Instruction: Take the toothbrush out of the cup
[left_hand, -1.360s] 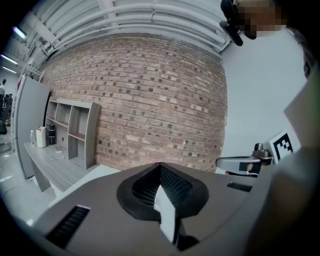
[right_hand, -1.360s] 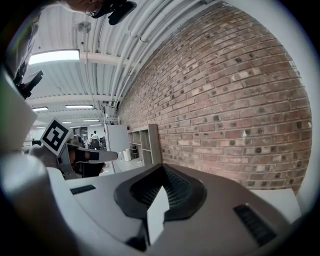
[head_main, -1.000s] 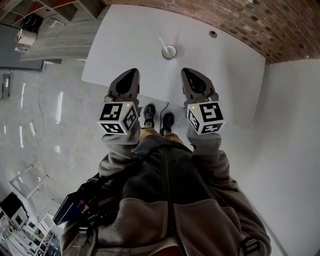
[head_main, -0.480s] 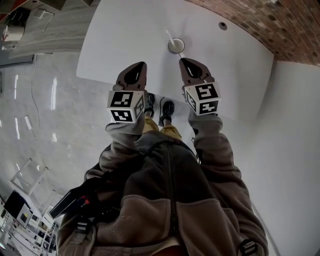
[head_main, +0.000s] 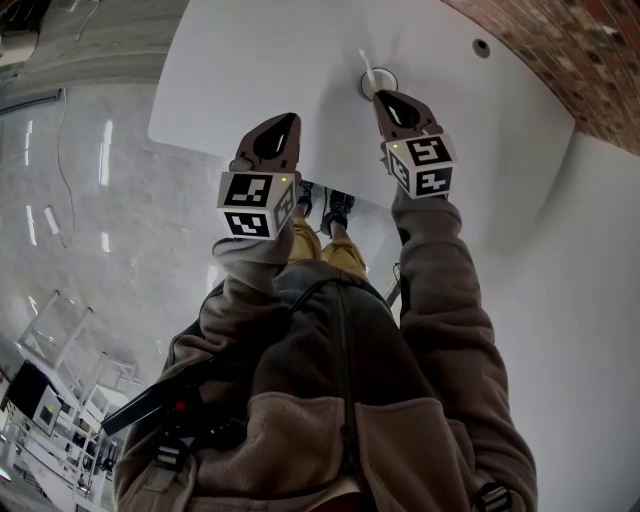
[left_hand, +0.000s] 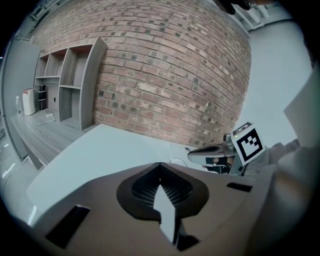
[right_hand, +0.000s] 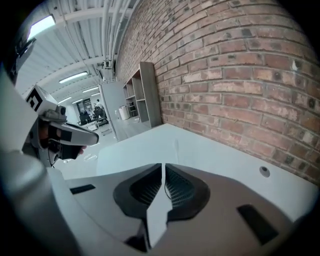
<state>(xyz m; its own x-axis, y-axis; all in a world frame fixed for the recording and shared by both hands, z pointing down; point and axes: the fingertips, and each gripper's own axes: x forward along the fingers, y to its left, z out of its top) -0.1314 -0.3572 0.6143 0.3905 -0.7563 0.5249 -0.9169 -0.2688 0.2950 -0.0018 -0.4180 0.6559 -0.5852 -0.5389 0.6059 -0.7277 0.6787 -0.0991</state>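
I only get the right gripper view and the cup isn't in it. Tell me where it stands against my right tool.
Observer: Head view shows the cup on the white table, right at the tip of the right tool; contact I can't tell.
Operator: Give me the toothbrush's lean.
Observer: The toothbrush sticks out of the cup, tilted away from you and leftward.
Operator: Report the left tool.
Observer: The left tool has its jaws together, empty, left of the cup.
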